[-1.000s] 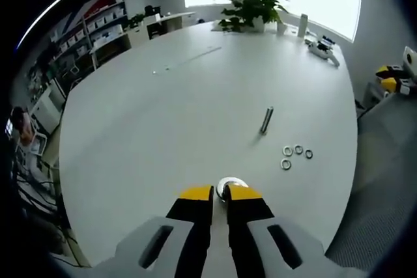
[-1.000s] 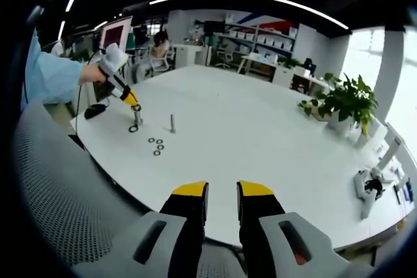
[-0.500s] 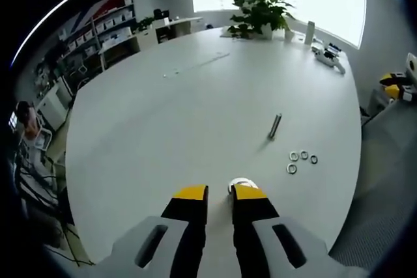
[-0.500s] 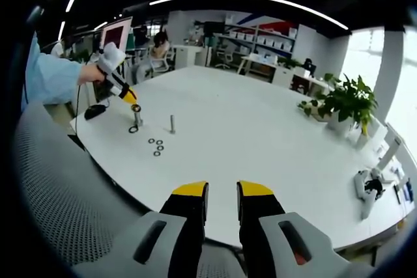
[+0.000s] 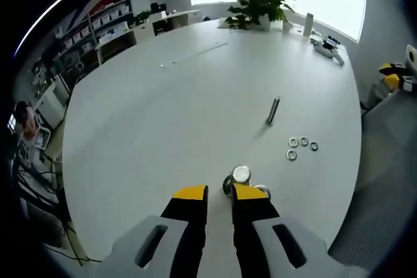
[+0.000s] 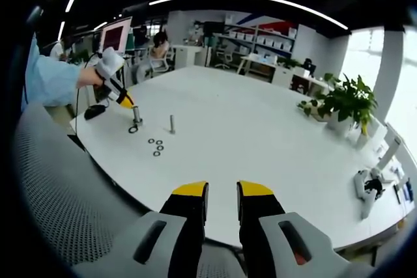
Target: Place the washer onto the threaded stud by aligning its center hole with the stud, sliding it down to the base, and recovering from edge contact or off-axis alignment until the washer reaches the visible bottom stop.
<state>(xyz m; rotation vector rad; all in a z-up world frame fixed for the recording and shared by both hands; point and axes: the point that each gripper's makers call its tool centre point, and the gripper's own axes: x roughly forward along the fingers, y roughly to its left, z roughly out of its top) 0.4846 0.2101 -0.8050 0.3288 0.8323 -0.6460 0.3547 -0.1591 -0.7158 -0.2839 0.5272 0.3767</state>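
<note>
Yellow-tipped jaws of the left gripper (image 5: 218, 194) stand slightly apart with nothing between them, and over the last second they have drawn back from the nearer threaded stud (image 5: 240, 175), whose round top now shows clear just ahead of the tips. A washer (image 5: 261, 191) lies flat on the white table (image 5: 163, 115) just beside that stud's base rather than on it, so the placement looks not yet done. From the right gripper view the stud's base is too small to tell whether any washer sits there. A second stud (image 5: 272, 110) stands well apart, with 4 spare washers (image 5: 300, 146) near it. The right gripper (image 6: 221, 194), jaws parted and holding nothing, hangs over the near table edge
</note>
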